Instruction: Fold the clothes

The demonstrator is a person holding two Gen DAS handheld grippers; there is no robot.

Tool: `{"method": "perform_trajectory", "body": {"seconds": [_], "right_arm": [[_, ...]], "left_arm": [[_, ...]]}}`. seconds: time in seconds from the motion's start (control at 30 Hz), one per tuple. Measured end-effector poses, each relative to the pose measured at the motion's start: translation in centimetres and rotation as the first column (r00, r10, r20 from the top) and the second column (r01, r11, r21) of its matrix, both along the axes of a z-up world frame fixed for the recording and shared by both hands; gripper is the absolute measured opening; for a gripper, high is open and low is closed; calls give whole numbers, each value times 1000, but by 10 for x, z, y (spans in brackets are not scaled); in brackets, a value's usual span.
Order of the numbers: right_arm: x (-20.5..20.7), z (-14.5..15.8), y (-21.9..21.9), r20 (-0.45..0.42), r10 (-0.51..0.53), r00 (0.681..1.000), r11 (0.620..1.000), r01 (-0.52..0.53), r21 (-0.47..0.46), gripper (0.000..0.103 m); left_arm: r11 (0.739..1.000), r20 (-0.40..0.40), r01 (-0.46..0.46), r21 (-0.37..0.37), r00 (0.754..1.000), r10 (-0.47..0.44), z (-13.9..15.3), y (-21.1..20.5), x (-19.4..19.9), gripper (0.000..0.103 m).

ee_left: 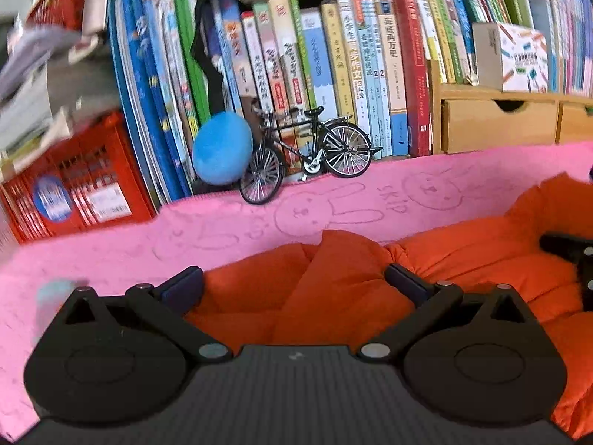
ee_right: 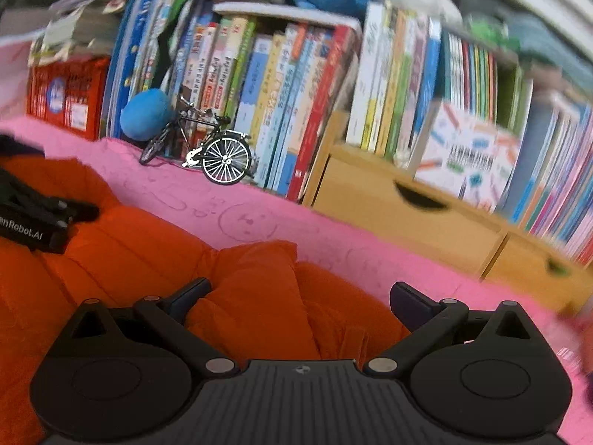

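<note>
the orange garment point(ee_left: 370, 289) lies bunched on a pink blanket point(ee_left: 222, 230) (rabbit drawings on it). the left hand-held gripper point(ee_left: 294, 283) and the right hand-held gripper point(ee_right: 300, 296) both gape wide, each straddling a raised fold.

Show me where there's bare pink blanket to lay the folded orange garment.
Free: the pink blanket strip between the orange garment and the toy bicycle, and the patch left of the left gripper. In the right wrist view, bare blanket lies right of the right gripper, before the wooden drawers. Crowded: the centre, under garment and both grippers.
</note>
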State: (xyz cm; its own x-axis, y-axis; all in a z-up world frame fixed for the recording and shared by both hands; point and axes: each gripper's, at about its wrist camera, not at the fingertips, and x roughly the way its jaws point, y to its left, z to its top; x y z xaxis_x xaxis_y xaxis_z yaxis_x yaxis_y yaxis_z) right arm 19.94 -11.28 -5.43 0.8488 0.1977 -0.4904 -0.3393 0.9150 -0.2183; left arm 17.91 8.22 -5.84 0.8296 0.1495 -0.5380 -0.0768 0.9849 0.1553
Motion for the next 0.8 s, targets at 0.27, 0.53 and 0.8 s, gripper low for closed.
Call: {"method": "perform_trajectory", "body": {"seconds": [0.27, 0.53, 0.8], "right_arm": [[5, -1, -4, -45, -1, 999, 999, 3, 36, 103], [0, -1, 4, -6, -13, 1000, 1000, 13, -19, 103], [-49, 17, 25, 299, 13, 954, 975, 53, -215, 103]], "left_arm": [[1000, 2, -1, 8, 1000, 1, -1, -3, 0, 103], [999, 10, -6, 43, 1000, 6, -1, -6, 0, 103], [971, 37, 17, 239, 999, -27, 20, -29, -25, 103]]}}
